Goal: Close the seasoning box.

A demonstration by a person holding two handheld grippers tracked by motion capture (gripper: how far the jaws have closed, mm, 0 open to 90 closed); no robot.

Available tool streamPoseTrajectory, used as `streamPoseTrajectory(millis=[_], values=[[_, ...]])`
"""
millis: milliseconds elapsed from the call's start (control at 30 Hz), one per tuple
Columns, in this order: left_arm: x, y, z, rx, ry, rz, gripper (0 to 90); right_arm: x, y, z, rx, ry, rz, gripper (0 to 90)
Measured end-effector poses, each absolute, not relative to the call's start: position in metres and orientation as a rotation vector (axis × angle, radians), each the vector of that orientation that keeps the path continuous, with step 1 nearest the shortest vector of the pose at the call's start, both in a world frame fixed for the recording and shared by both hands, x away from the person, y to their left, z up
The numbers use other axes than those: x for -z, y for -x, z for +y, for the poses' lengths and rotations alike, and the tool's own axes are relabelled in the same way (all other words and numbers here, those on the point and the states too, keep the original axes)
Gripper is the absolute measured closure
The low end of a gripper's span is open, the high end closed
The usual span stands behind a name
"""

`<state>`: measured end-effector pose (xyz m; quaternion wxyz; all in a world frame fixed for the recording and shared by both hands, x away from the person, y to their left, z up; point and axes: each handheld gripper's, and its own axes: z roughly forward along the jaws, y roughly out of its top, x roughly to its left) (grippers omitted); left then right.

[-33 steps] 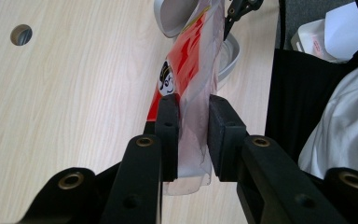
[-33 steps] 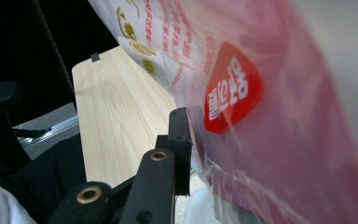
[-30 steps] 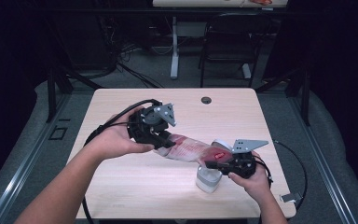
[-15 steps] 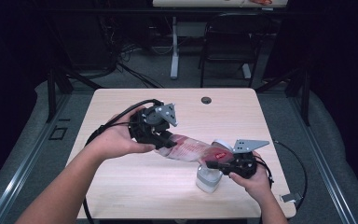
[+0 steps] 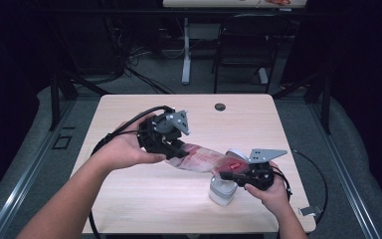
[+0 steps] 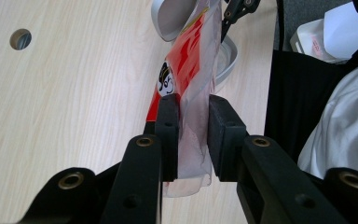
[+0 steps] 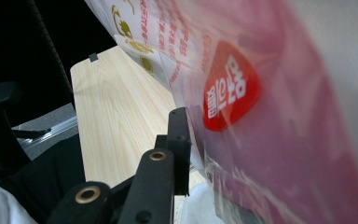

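High view first: one clear plastic pouch (image 5: 204, 160) with red print is stretched in the air just above the table (image 5: 129, 199), slanting from the left gripper (image 5: 171, 149) down to the right gripper (image 5: 231, 175). Its lower end hangs over a single white, round container (image 5: 222, 191) standing near the table's front right.

Up close in the left gripper view, the pouch (image 6: 189, 70) is a thin, glossy, crinkled film, see-through at the edges, with a broad red band and a small black-and-white round emblem. The left gripper (image 6: 193, 135) has its two black, blocky jaws closed on the pouch's end, the film bunched between the pads. Beyond it the white container (image 6: 177, 18) shows a smooth curved rim.

In the right gripper view, the pouch (image 7: 270, 116) hangs very near the lens, blurred pinkish, carrying a red shield-shaped label with white characters and some gold print higher up. One black jaw of the right gripper (image 7: 191, 154) presses against the film; the other jaw is hidden behind it, yet the pouch looks clamped.

The table is pale wood grain, smooth, with one round dark cable hole (image 5: 220, 106) at the far edge. Two hands, two grippers, one pouch.
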<state>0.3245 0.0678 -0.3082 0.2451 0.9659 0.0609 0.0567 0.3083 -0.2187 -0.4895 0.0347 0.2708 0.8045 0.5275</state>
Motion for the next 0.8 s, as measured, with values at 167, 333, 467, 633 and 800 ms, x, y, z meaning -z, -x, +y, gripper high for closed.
streamPoseTrajectory(millis=[167,333,467,633,800], values=[[0.3082,-0.3243,0.0678,-0.156,-2.633,0.169,75.8,0.4894,-0.308,-0.2186,-1.625,-0.832,2.475,80.7],[0.308,-0.3243,0.0671,-0.157,-2.633,0.163,75.9,0.4894,-0.3076,-0.2193,-1.625,-0.829,2.479,80.8],[0.3067,-0.3247,0.0654,-0.158,-2.642,0.146,75.9,0.4896,-0.3067,-0.2203,-1.628,-0.835,2.473,80.8],[0.307,-0.3238,0.0642,-0.155,-2.633,0.153,75.9,0.4906,-0.307,-0.2214,-1.63,-0.842,2.469,80.7],[0.3057,-0.3232,0.0641,-0.16,-2.639,0.149,75.8,0.4922,-0.308,-0.2202,-1.625,-0.841,2.478,80.5]])
